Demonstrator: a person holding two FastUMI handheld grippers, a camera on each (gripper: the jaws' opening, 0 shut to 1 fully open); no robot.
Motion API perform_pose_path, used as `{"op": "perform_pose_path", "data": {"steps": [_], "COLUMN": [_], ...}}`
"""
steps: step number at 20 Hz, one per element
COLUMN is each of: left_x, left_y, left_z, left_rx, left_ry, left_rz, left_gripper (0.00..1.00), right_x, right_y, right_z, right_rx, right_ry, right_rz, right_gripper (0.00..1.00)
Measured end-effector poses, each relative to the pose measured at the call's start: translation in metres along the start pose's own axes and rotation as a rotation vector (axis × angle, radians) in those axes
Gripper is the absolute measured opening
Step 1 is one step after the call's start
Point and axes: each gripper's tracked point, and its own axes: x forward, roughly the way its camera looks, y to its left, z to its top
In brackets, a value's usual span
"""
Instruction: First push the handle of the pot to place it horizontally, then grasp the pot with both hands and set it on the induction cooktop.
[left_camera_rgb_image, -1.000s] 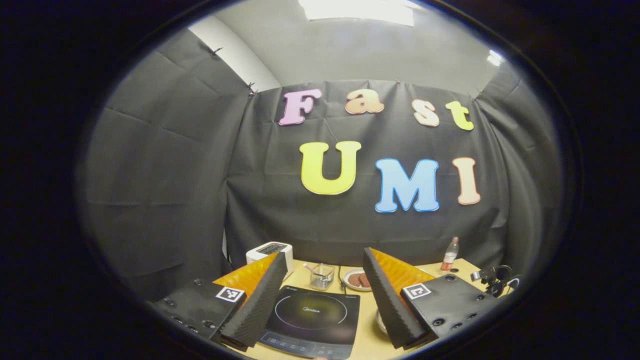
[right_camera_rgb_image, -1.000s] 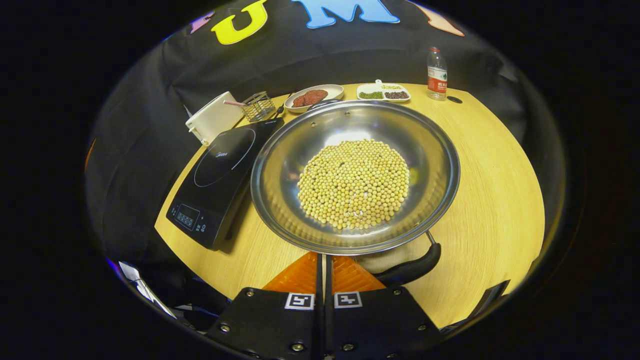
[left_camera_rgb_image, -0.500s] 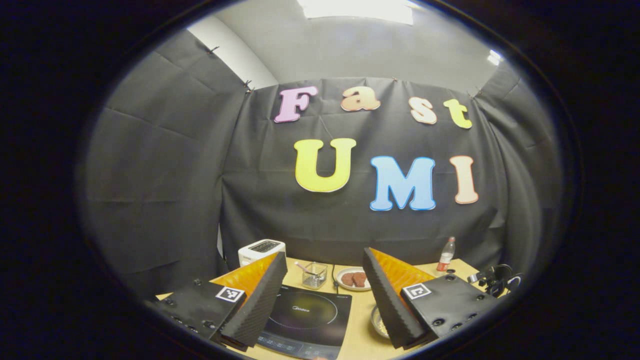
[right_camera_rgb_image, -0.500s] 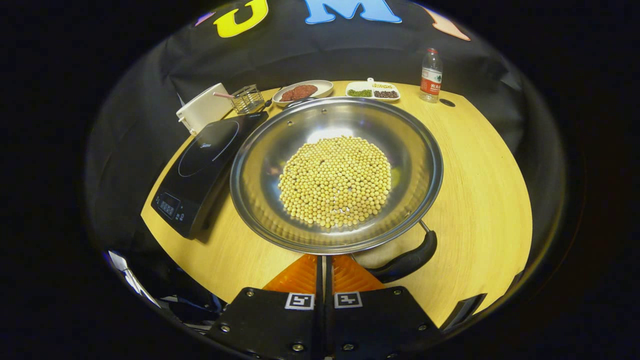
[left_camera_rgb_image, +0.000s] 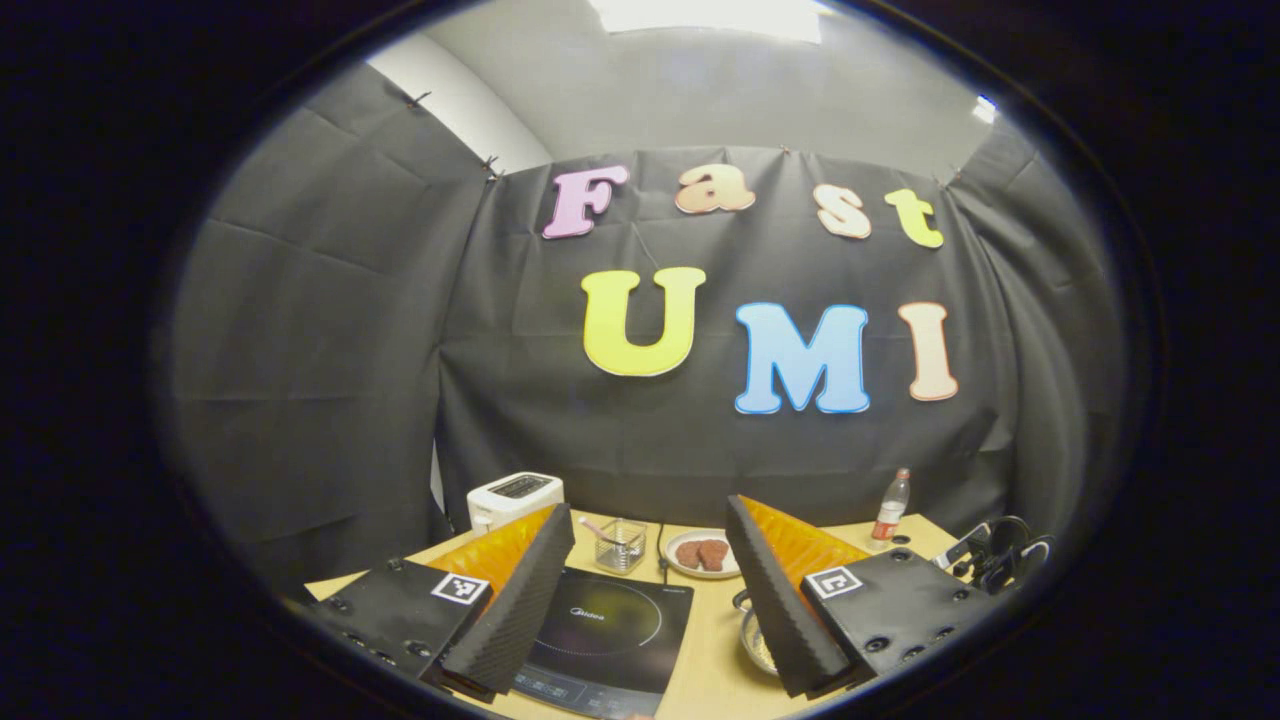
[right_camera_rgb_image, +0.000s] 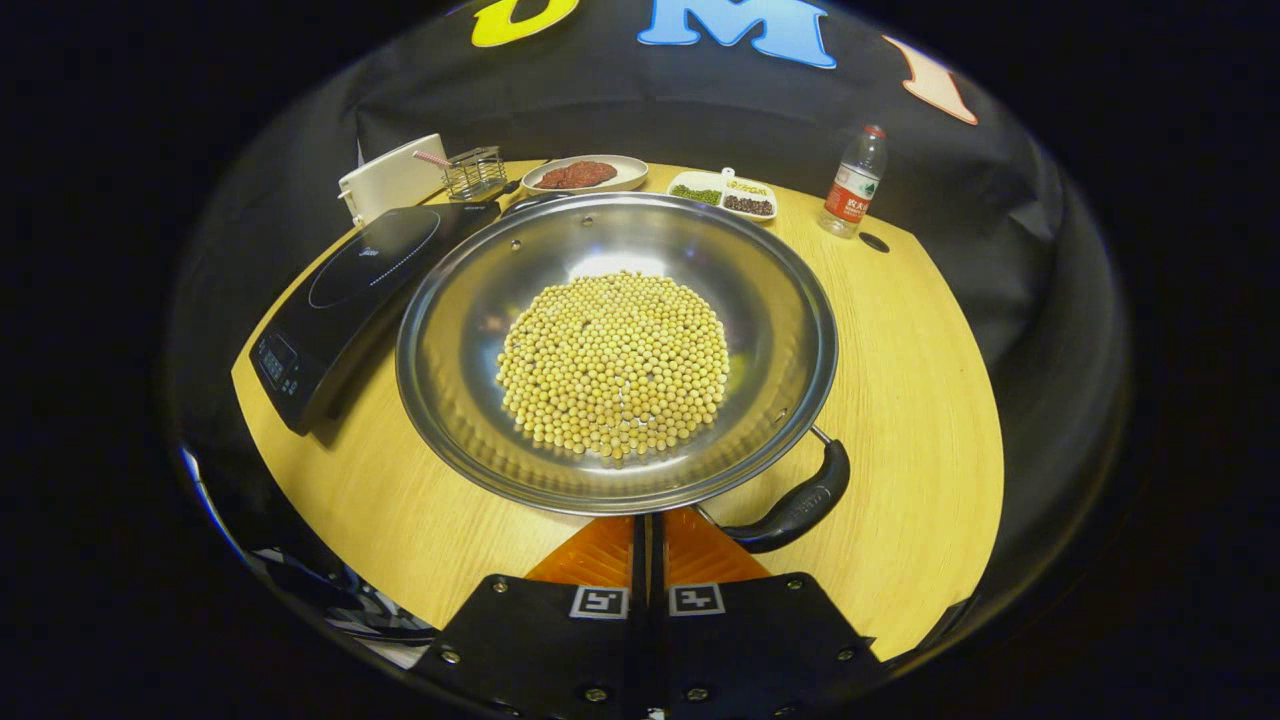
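right gripper (right_camera_rgb_image: 648, 525): fingers drawn together with only a thin seam between them, tips sitting just under the near rim of the pot (right_camera_rgb_image: 460, 330); contact with the rim cannot be confirmed. the pot is a wide steel pan resting on the bench (right_camera_rgb_image: 920, 400), directly ahead of this gripper, carrying a round heap of soybeans (right_camera_rgb_image: 614, 362) in its middle. the pot handle (right_camera_rgb_image: 800, 500) projects from the near rim to the right of the gripper tips, angled toward the gripper side, lying low over the bench. the induction cooktop (right_camera_rgb_image: 345, 290) lies ahead and to the left of the right gripper, its near edge just beside the pot's left rim; whether they touch cannot be told. beyond the pot: a white toaster (right_camera_rgb_image: 390, 178), a wire basket (right_camera_rgb_image: 474, 172), a plate with dark patties (right_camera_rgb_image: 584, 174), a divided dish of grains (right_camera_rgb_image: 722, 193), and a water bottle (right_camera_rgb_image: 852, 184) ahead and to the right. left gripper (left_camera_rgb_image: 650, 590): fingers spread wide apart, holding nothing, raised and aimed level toward the booth wall. between its fingers and below lies the induction cooktop (left_camera_rgb_image: 610, 640), with a sliver of the pot (left_camera_rgb_image: 752, 640) against the inner side of its right finger. ahead of it stand the toaster (left_camera_rgb_image: 514, 494), the wire basket (left_camera_rgb_image: 620, 545), the plate (left_camera_rgb_image: 700, 555) and the bottle (left_camera_rgb_image: 892, 507); a dark headset-like item (left_camera_rgb_image: 1000, 550) lies at the far right
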Motion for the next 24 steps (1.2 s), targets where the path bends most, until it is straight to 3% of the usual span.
{"op": "perform_pose_path", "data": {"steps": [7, 8, 9, 11, 13, 15, 18, 19, 24], "left_x": [0.007, 0.007, 0.009, 0.009, 0.009, 0.01, 0.008, 0.009, 0.01], "left_y": [-0.015, -0.016, -0.017, -0.02, -0.022, -0.022, -0.023, -0.023, -0.032], "left_z": [-0.004, -0.004, -0.005, -0.006, -0.006, -0.008, -0.009, -0.009, -0.01], "left_rx": [0.008, 0.008, 0.009, 0.012, 0.016, 0.02, 0.027, 0.03, 0.048], "left_ry": [0.006, 0.007, 0.008, 0.008, 0.008, 0.01, 0.012, 0.014, 0.02], "left_rz": [0.023, 0.028, 0.034, 0.045, 0.059, 0.075, 0.101, 0.108, 0.134], "left_gripper": [0.94, 0.99, 0.94, 0.99, 0.94, 1.0, 0.99, 0.94, 1.0], "right_x": [0.01, 0.011, 0.012, 0.016, 0.02, 0.024, 0.031, 0.034, 0.042], "right_y": [-0.027, -0.031, -0.035, -0.042, -0.047, -0.052, -0.061, -0.065, -0.078], "right_z": [0.01, 0.011, 0.014, 0.019, 0.025, 0.031, 0.04, 0.045, 0.055], "right_rx": [-0.052, -0.065, -0.079, -0.101, -0.122, -0.135, -0.126, -0.114, -0.081], "right_ry": [-0.008, -0.011, -0.015, -0.021, -0.029, -0.037, -0.053, -0.06, -0.089], "right_rz": [-0.032, -0.04, -0.046, -0.057, -0.062, -0.064, -0.072, -0.073, -0.075], "right_gripper": [0.0, 0.01, 0.0, 0.0, 0.01, 0.0, 0.01, 0.01, 0.0]}}
